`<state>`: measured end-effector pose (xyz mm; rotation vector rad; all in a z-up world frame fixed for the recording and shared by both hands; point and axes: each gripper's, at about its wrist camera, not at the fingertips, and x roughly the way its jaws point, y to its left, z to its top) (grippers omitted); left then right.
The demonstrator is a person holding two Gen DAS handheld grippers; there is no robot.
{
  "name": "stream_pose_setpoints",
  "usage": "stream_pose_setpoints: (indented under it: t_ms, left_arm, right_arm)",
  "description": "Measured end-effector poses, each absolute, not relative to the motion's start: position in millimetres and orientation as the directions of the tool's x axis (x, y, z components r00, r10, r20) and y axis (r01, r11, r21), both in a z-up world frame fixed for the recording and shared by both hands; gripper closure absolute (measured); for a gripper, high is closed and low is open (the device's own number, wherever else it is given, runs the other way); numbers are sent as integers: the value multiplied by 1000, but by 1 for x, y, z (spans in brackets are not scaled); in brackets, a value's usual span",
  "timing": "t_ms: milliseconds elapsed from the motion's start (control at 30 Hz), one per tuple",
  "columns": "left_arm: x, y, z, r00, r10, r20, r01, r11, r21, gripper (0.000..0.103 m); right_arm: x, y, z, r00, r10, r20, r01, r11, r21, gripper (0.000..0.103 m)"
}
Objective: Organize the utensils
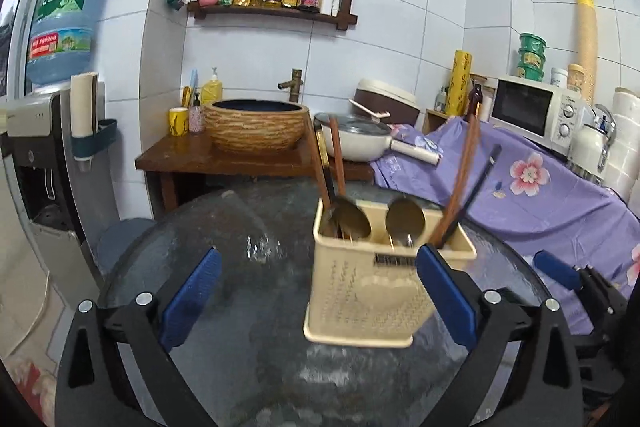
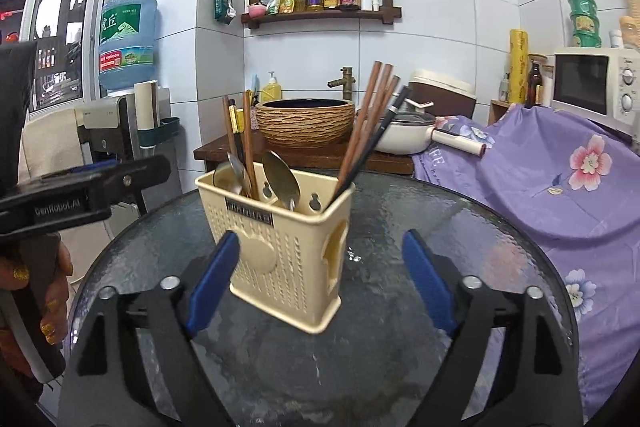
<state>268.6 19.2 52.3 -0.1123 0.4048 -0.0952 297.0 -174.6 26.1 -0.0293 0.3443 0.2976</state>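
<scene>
A cream plastic utensil holder [image 1: 372, 291] [image 2: 280, 251] stands upright on the round glass table [image 1: 248, 355] [image 2: 460, 227]. Two metal spoons [image 1: 404, 221] [image 2: 280, 183] stick up from it, bowls upward. Brown and black chopsticks [image 1: 460, 183] [image 2: 368, 123] lean out of its right compartment, and more stand in the left one. My left gripper [image 1: 320, 253] is open just in front of the holder, with nothing between its blue pads [image 1: 192, 299]. My right gripper [image 2: 320, 238] is open too, facing the holder's corner, nothing gripped. A hand [image 2: 52, 307] holds the left gripper at the right wrist view's left edge.
Behind the table a wooden stand carries a woven-look basin [image 1: 256, 127] [image 2: 306, 121] and a white lidded pan [image 1: 356, 143] [image 2: 404, 135]. A purple floral cloth [image 1: 540, 187] [image 2: 560, 179] covers the counter at right, under a microwave [image 1: 532, 111]. A water dispenser [image 1: 48, 155] stands at left.
</scene>
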Motion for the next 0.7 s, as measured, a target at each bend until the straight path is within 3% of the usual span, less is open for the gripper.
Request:
stream_pose_setpoints:
  t_ms: [67,267,433,700]
  left_arm:
    - [256,17,40,904,-120,-411,75,989,-124,6]
    - [211,9,6,896,-111,-430,78,992,-95,6]
    - [166,9,-8,916,-80,-394,63,996,-57,6]
    - [89,6,-7,939,-86,-334,66,995,-70,6]
  right_arm:
    - [279,-180,17,906,263,-332,-278,961,3,8]
    - [224,-199,-18,891,278,-359,-280,959,47,6]
    - [182,-217,-33,884,302,-358,-287,953,95,6]
    - [109,-229,-14,897,363,-252,-346,932,110,6]
